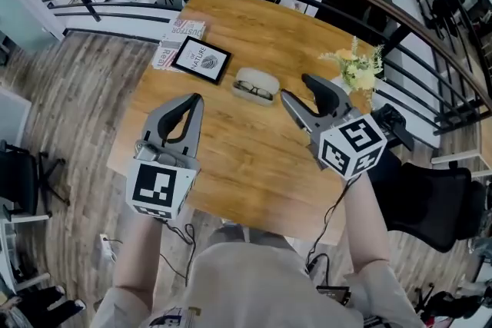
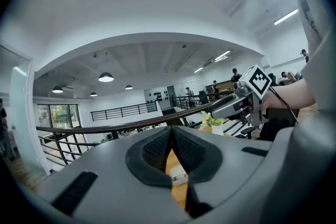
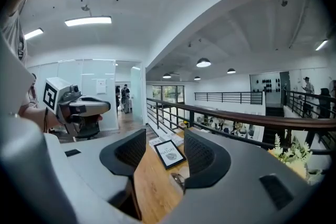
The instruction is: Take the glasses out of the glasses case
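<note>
Glasses [image 1: 254,91] lie in the opened case [image 1: 257,77] on the surface [image 1: 246,157], long axis crosswise. Right claw [image 1: 294,87], jaws apart and empty, is just beside the case. Left claw [image 1: 197,99], jaws together, is farther off.

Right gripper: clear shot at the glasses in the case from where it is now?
Probably yes. The right gripper is open, its fingers pointing roughly toward the glasses lying exposed in the glasses case, with only bare table between. The framed picture sits beyond the case.

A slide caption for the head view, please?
Left gripper shut, right gripper open, above a table with glasses in open case.
</note>
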`<action>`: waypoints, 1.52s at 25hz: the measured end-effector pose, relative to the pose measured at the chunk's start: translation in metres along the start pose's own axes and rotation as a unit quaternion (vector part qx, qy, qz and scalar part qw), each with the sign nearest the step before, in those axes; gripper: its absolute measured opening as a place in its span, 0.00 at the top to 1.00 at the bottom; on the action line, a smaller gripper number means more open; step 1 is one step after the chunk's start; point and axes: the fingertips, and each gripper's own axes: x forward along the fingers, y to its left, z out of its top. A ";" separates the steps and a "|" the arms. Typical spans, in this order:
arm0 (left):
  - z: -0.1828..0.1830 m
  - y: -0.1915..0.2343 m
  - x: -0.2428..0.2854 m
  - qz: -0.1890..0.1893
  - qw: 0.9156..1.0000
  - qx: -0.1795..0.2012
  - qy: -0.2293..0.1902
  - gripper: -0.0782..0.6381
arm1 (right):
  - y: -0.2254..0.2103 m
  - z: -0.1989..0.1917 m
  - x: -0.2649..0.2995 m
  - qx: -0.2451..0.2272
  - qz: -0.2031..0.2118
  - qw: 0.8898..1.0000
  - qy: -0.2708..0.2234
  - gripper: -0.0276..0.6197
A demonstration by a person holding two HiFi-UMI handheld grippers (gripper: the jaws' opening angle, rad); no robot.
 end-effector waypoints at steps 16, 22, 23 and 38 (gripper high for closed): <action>-0.117 0.030 0.120 -0.009 0.994 -0.087 0.066 0.87 | -0.076 -0.169 0.179 -0.011 0.081 0.978 0.194 0.62; -0.166 0.012 0.153 -0.031 0.987 -0.125 0.100 0.87 | -0.086 -0.250 0.215 0.002 0.100 0.957 0.271 0.62; -0.175 0.009 0.157 -0.035 0.985 -0.132 0.107 0.87 | -0.087 -0.261 0.218 0.000 0.103 0.954 0.281 0.62; -0.257 -0.014 0.167 -0.042 0.959 -0.220 0.176 0.87 | -0.075 -0.335 0.239 -0.066 0.140 0.917 0.369 0.61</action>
